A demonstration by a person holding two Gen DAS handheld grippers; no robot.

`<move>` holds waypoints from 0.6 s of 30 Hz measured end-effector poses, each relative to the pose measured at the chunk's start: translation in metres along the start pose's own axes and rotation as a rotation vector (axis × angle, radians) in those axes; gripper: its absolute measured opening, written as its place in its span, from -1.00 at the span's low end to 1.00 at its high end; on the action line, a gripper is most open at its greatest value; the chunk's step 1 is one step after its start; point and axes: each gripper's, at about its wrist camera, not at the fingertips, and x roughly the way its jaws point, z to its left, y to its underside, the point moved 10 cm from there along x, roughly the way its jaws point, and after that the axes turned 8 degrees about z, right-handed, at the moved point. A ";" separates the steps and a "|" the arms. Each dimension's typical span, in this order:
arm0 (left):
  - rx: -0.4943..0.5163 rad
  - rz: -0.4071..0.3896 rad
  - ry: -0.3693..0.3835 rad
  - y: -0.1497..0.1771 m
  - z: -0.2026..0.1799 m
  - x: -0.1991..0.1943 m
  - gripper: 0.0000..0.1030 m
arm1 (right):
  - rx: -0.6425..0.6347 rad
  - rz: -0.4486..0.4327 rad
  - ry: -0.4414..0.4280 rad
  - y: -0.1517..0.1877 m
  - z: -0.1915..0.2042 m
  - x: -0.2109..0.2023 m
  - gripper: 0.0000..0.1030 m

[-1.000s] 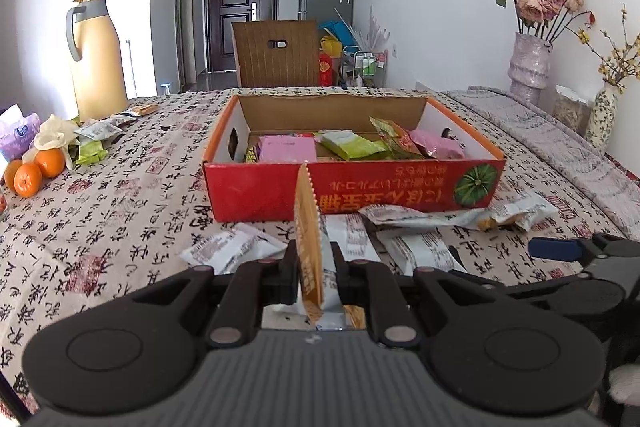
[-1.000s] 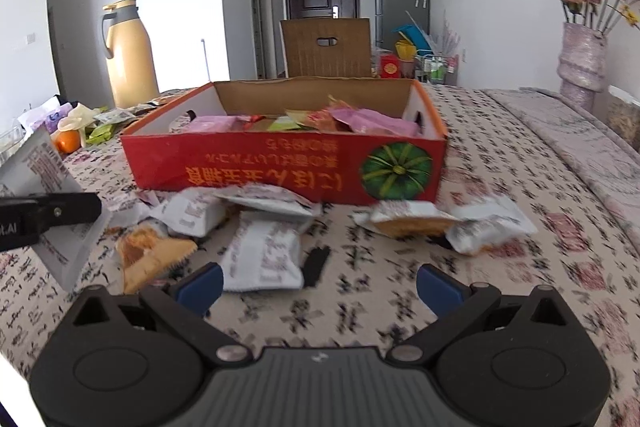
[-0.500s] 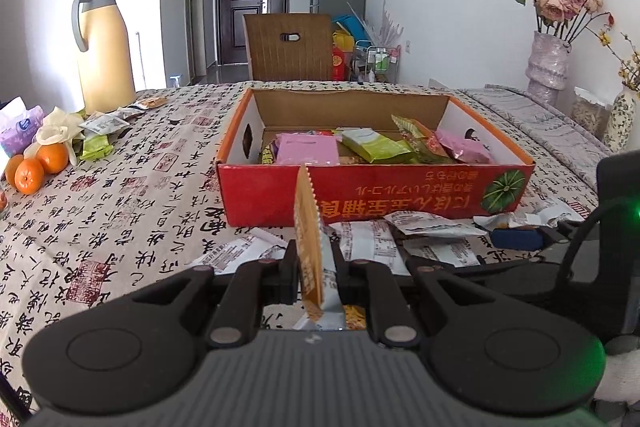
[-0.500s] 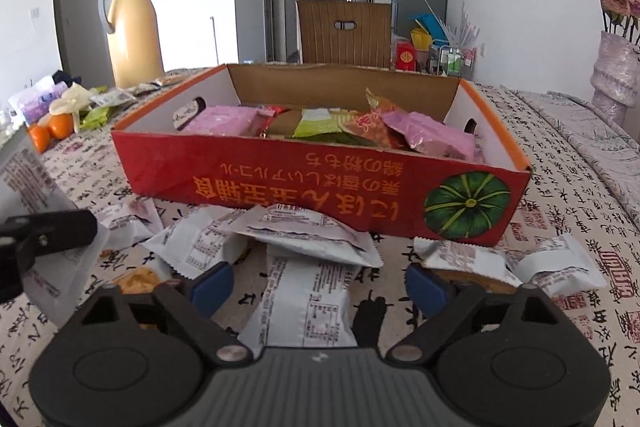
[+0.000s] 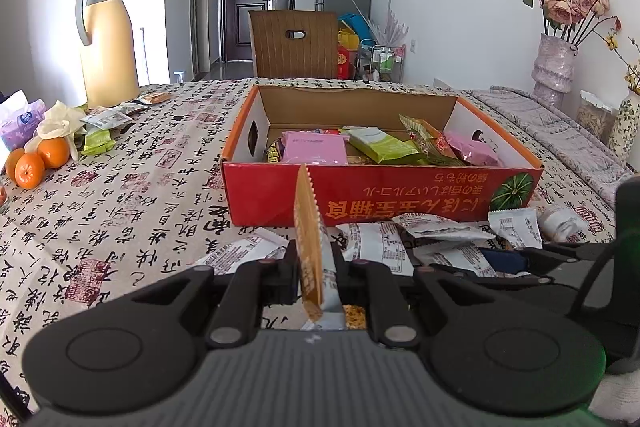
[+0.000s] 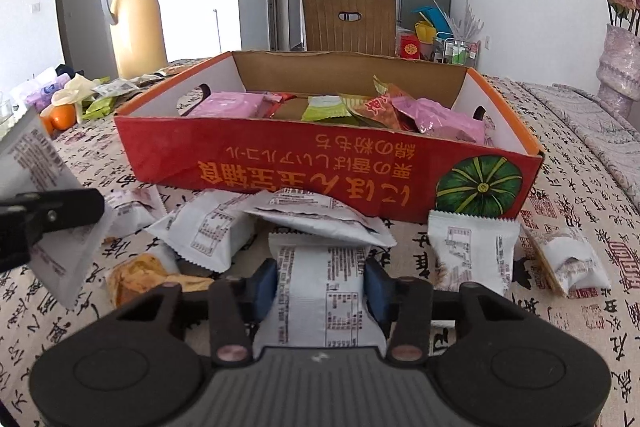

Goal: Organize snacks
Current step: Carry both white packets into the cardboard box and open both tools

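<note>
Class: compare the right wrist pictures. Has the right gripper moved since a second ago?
Yes. The right gripper has gone forward toward the red box, which looks larger, and its fingers have closed around a white packet.

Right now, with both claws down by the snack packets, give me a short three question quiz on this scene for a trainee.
1. True or false: the left claw is shut on an upright snack packet.
2. Which does the right claw straddle? A) a white packet B) an orange C) the thermos
3. Fill in: the pink packet lies inside the red ____.

Key:
1. True.
2. A; its blue pads sit at the packet's sides, though a full clamp cannot be told.
3. Box.
</note>
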 end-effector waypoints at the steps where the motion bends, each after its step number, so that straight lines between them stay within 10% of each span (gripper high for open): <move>1: -0.001 0.000 -0.001 0.000 0.000 0.000 -0.73 | 0.004 -0.002 -0.004 0.001 0.000 -0.002 -0.14; 18: 0.005 -0.064 0.008 -0.023 -0.008 -0.016 -0.73 | 0.024 -0.146 -0.022 -0.005 -0.014 -0.070 -0.17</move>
